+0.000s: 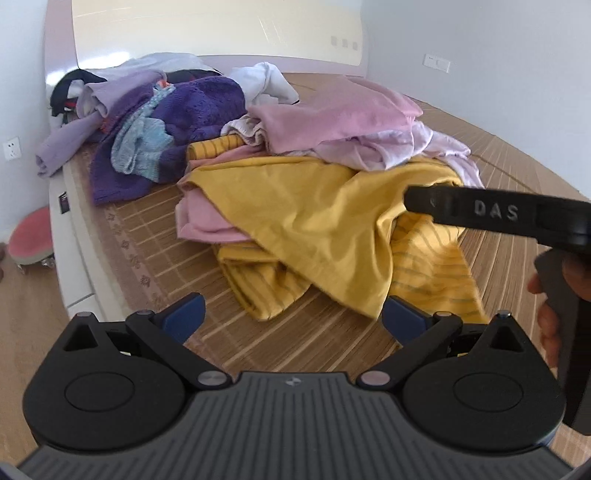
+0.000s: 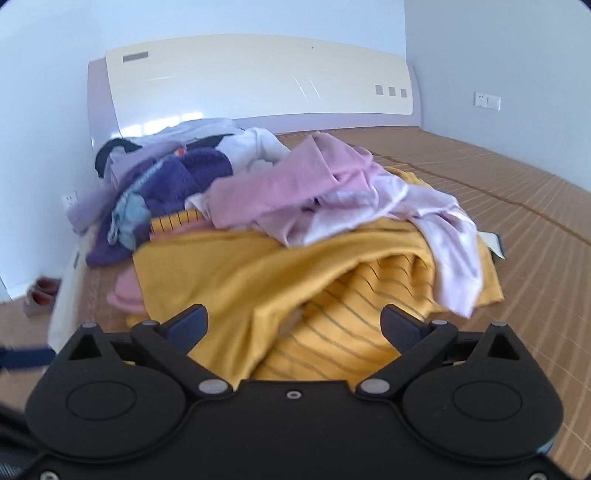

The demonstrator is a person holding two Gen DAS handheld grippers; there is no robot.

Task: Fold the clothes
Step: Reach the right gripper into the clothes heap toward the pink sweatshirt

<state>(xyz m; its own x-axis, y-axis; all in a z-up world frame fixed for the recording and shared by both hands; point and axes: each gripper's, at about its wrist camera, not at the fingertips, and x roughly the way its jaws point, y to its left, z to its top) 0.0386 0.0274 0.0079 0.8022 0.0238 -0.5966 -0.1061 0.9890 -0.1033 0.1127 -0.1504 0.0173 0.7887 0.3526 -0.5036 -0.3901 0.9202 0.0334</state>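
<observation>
Both tools, left tool (image 1: 291,321) and right tool (image 2: 293,325), gape empty above the bed's (image 1: 517,155) near edge, the crumpled yellow garment (image 2: 236,273) lying straight ahead, nearer the right one.

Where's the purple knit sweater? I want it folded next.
In both views the purple sweater lies left of the pink top, far side of the pile, near the headboard.
</observation>
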